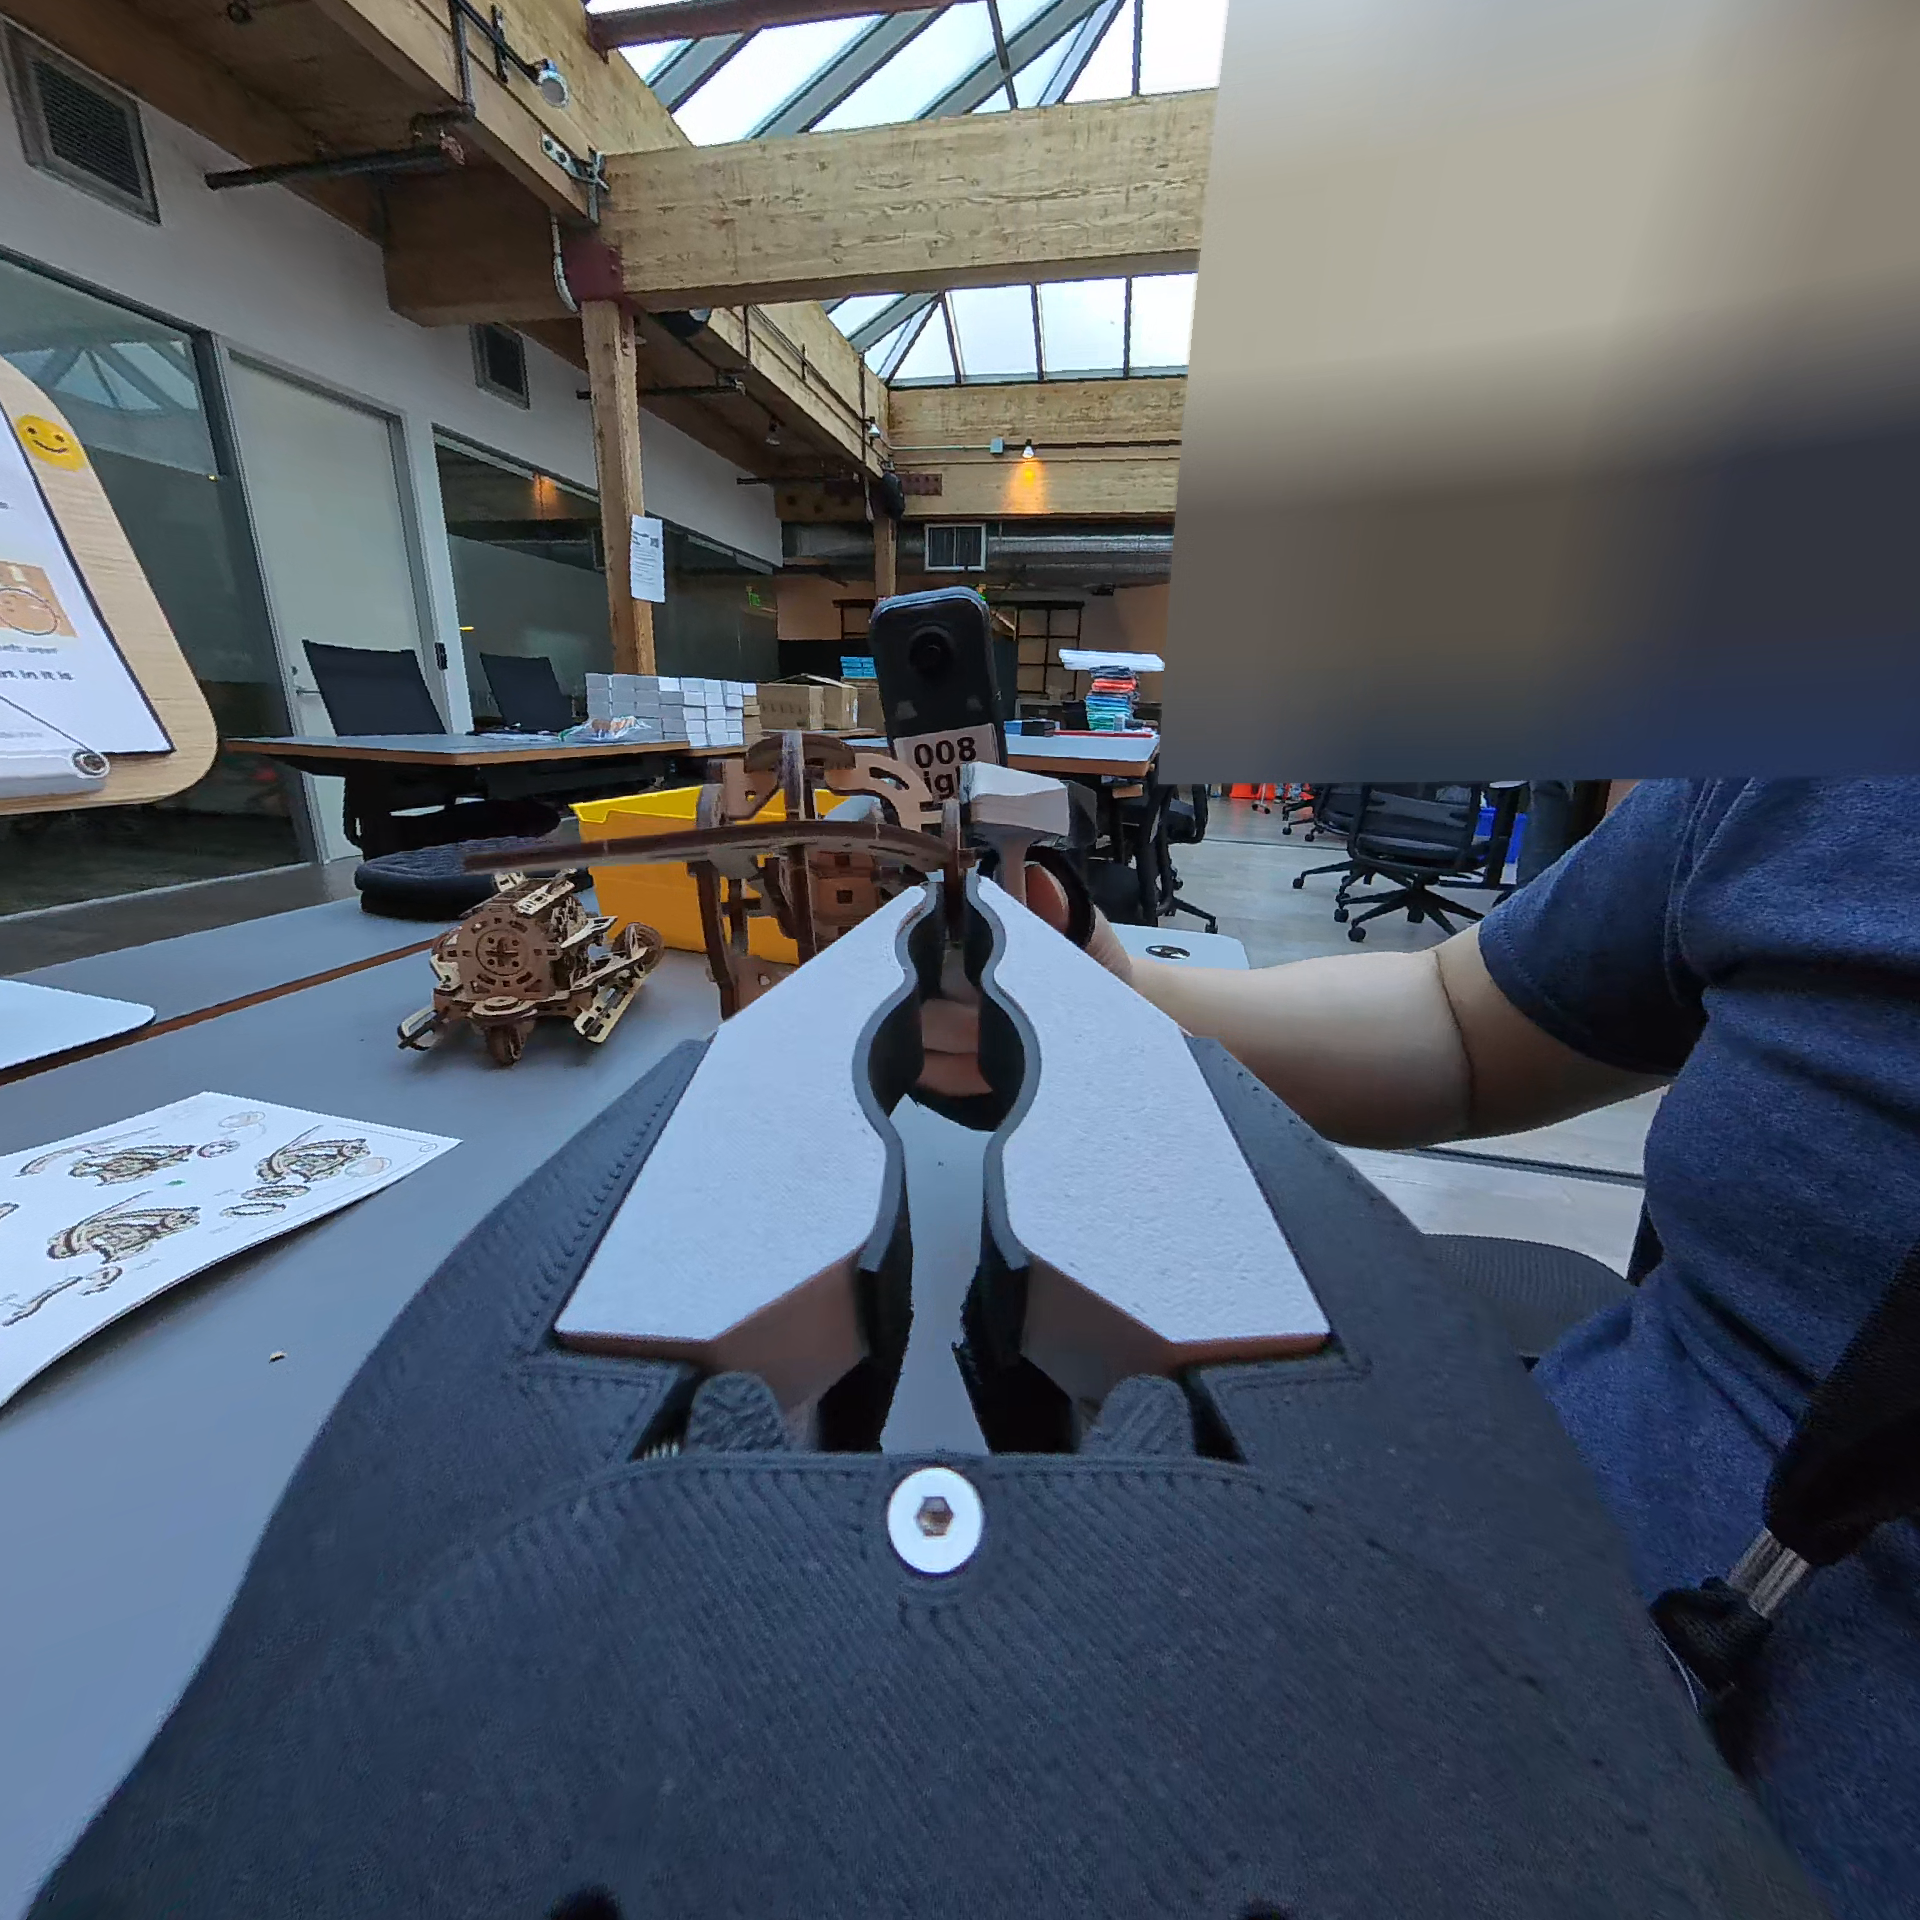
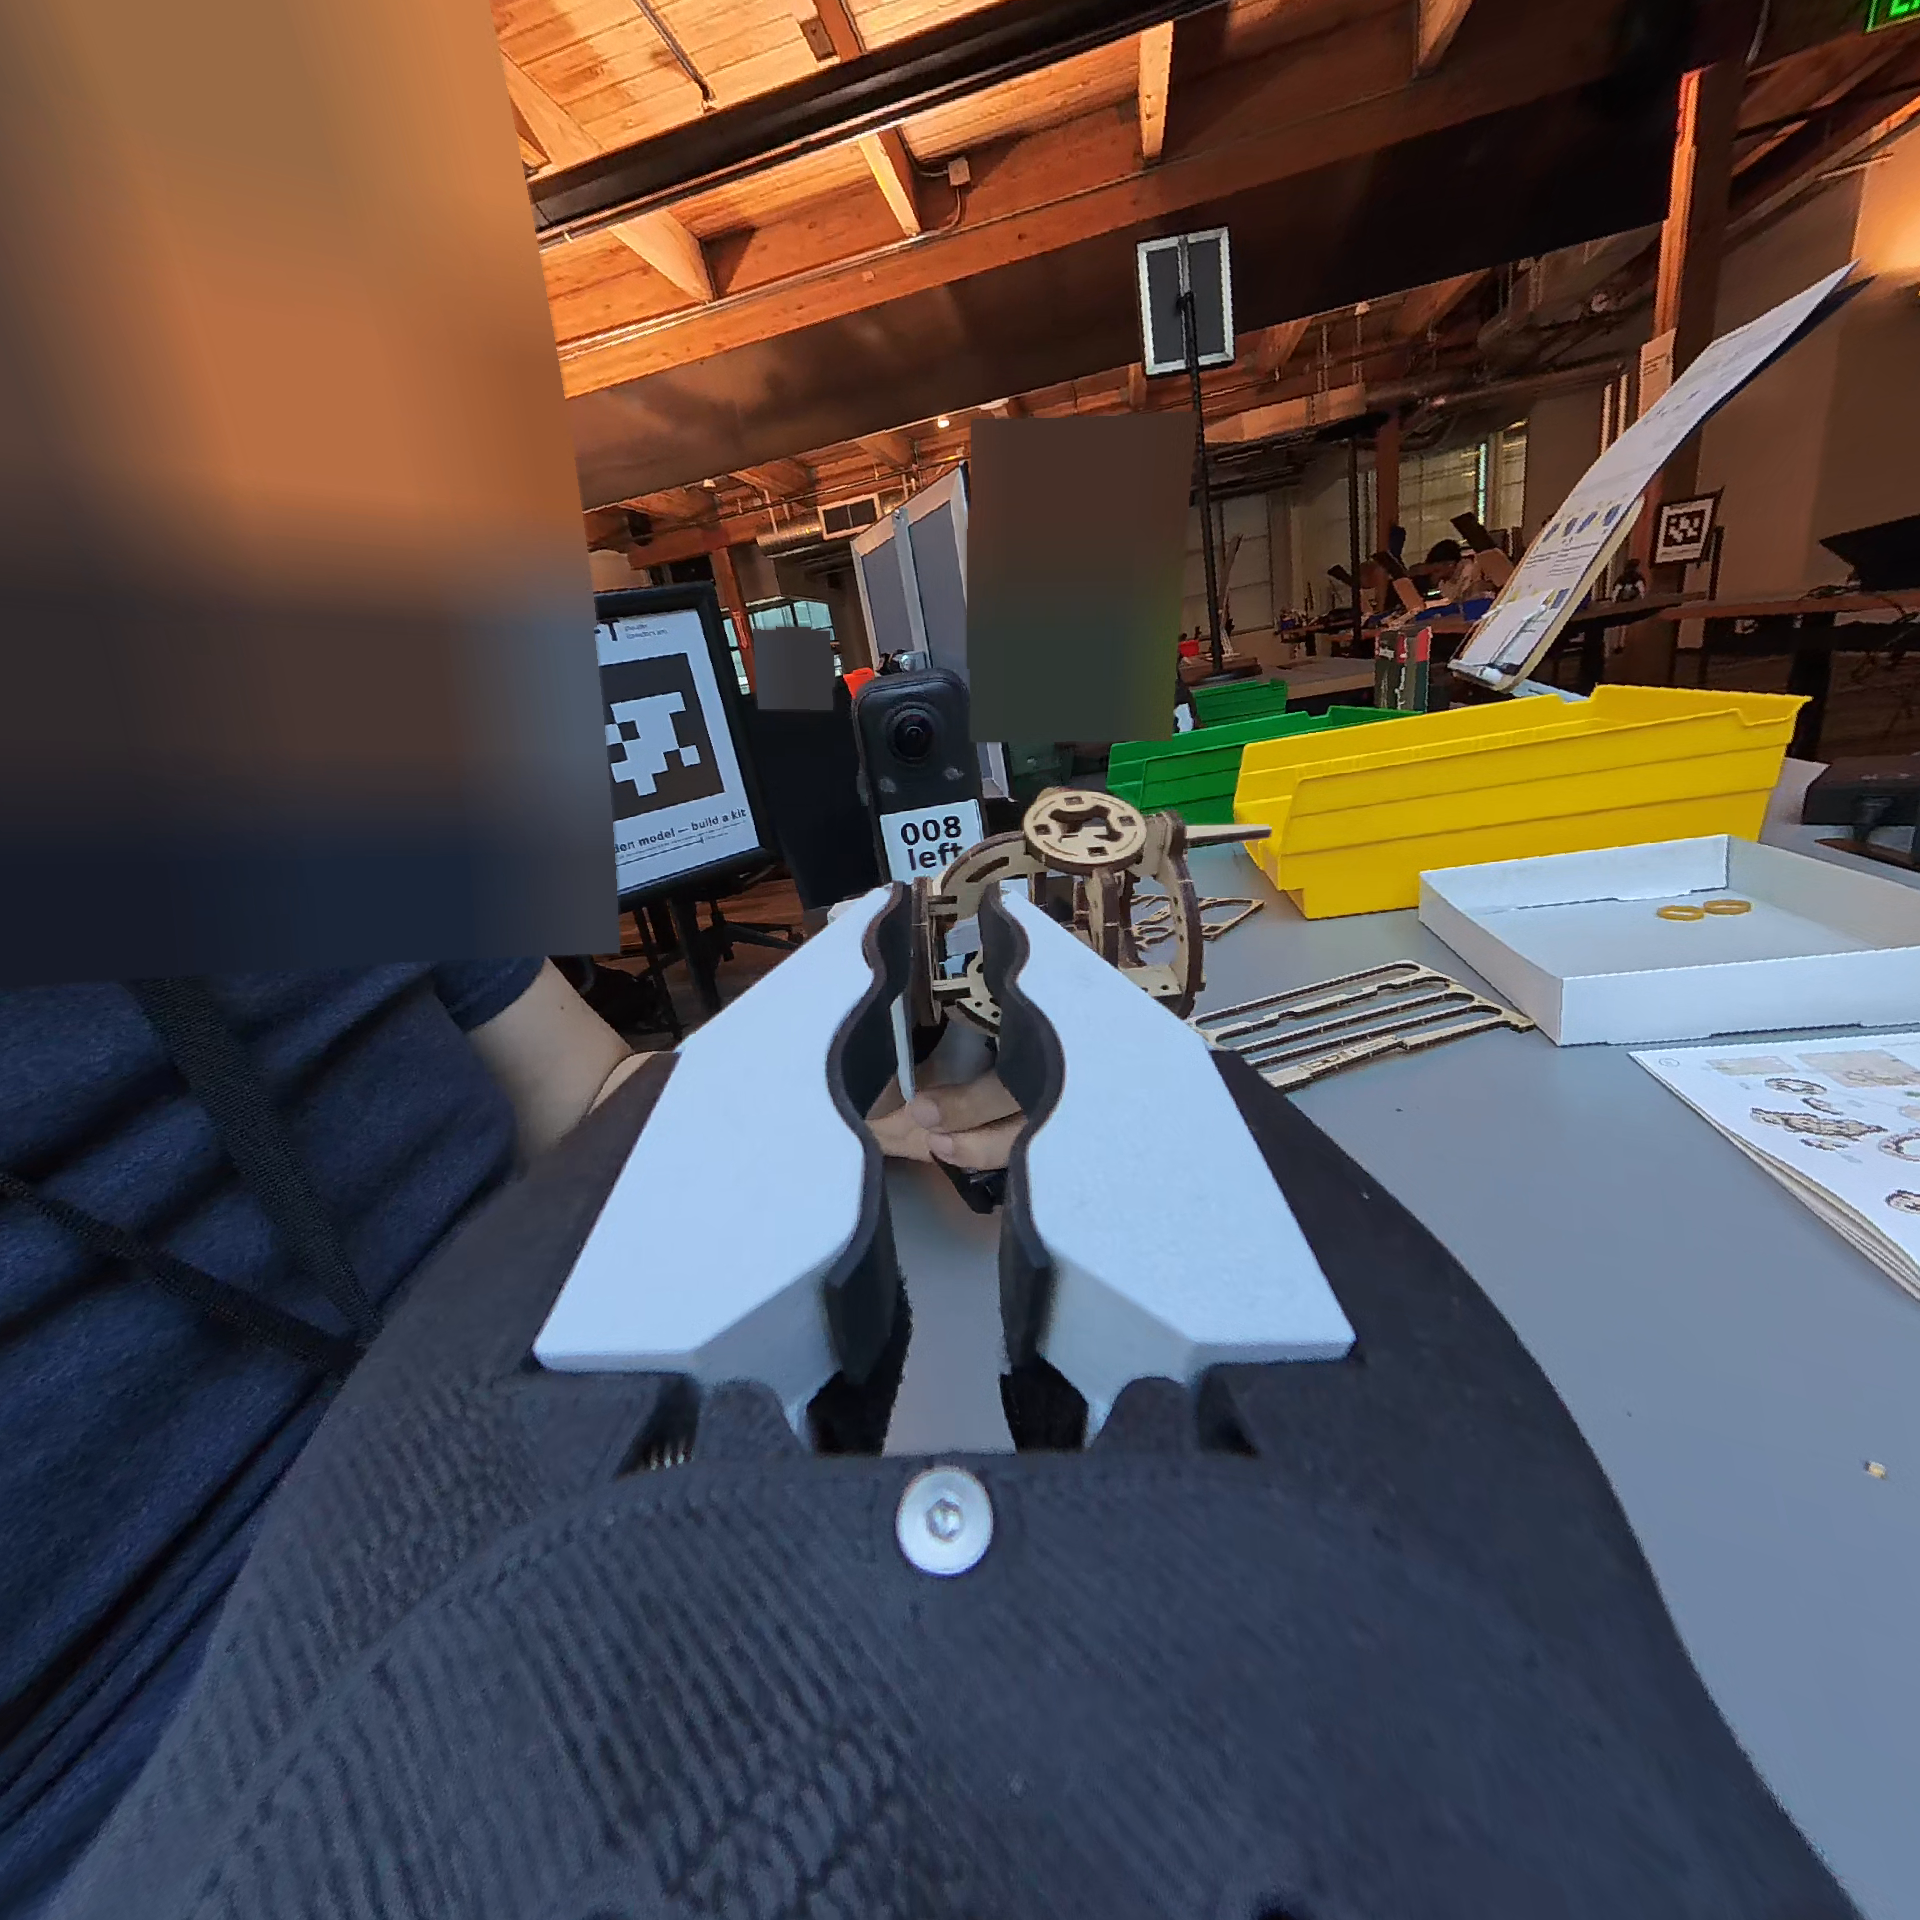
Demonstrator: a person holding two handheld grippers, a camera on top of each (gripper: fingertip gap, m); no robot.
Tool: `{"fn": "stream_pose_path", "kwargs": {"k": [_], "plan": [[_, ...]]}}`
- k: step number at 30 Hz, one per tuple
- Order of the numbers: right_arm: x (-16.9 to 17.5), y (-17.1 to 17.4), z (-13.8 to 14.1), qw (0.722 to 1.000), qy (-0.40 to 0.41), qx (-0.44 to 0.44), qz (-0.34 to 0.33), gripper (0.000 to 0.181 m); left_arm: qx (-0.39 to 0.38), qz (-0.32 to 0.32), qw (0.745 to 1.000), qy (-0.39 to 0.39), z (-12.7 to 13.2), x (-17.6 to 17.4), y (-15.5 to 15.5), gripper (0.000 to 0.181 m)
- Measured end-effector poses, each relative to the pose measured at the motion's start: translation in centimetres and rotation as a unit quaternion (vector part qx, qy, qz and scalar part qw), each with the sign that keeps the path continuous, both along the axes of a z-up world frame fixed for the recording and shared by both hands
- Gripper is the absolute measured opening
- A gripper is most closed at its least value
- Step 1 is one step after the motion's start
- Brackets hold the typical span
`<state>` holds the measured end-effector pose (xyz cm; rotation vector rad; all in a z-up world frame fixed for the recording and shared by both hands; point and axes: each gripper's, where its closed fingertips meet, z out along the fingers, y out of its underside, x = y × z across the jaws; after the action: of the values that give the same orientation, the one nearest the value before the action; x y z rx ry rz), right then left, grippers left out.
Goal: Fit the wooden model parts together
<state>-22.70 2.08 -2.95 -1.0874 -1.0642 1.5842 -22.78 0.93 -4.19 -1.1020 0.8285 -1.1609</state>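
Left wrist view shows your left gripper point(image 1: 951, 904) nearly closed, its tips pinching a thin edge of the wooden model assembly point(image 1: 790, 831), which hangs in the air between both tools above the grey table point(image 1: 260, 1351). In the right wrist view, your right gripper point(image 2: 951, 935) is closed to a narrow gap around a flat plate of the same wooden model assembly point(image 2: 1081, 842).

Hazards from this position:
- Both holds sit on thin laser-cut edges. Any twist of one tool against the other would likely snap a tab or rib.
- Squeezing harder may crush or split the plywood.
- A loosened grip on either side leaves the assembly hanging from one edge; it could pivot and drop.
- The finished wooden model point(image 1: 520, 966) and the cut-out wooden sheets point(image 2: 1351, 1023) lie near; a fall could strike them.
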Motion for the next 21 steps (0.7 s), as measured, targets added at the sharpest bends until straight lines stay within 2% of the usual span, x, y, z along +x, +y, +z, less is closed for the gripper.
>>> {"fn": "stream_pose_path", "kwargs": {"k": [14,17,19,21], "plan": [[0.0,-0.1,-0.2,0.999,-0.013,0.031,-0.025,0.010,-0.036,-0.030,0.999,-0.015,-0.2,0.0,-0.1,0.000],[-0.3,0.2,-0.2,1.000,-0.018,0.002,-0.016,0.012,-0.073,-0.047,0.996,-0.035,0.0,-0.4,0.3,0.000],[-0.2,0.6,-0.2,0.999,-0.030,-0.004,-0.019,0.022,-0.113,-0.068,0.989,-0.069,0.4,-1.1,0.7,0.000],[0.2,1.1,-0.2,0.999,-0.038,0.005,-0.032,0.023,-0.155,-0.089,0.978,-0.107,0.7,-2.1,1.3,0.000]]}}
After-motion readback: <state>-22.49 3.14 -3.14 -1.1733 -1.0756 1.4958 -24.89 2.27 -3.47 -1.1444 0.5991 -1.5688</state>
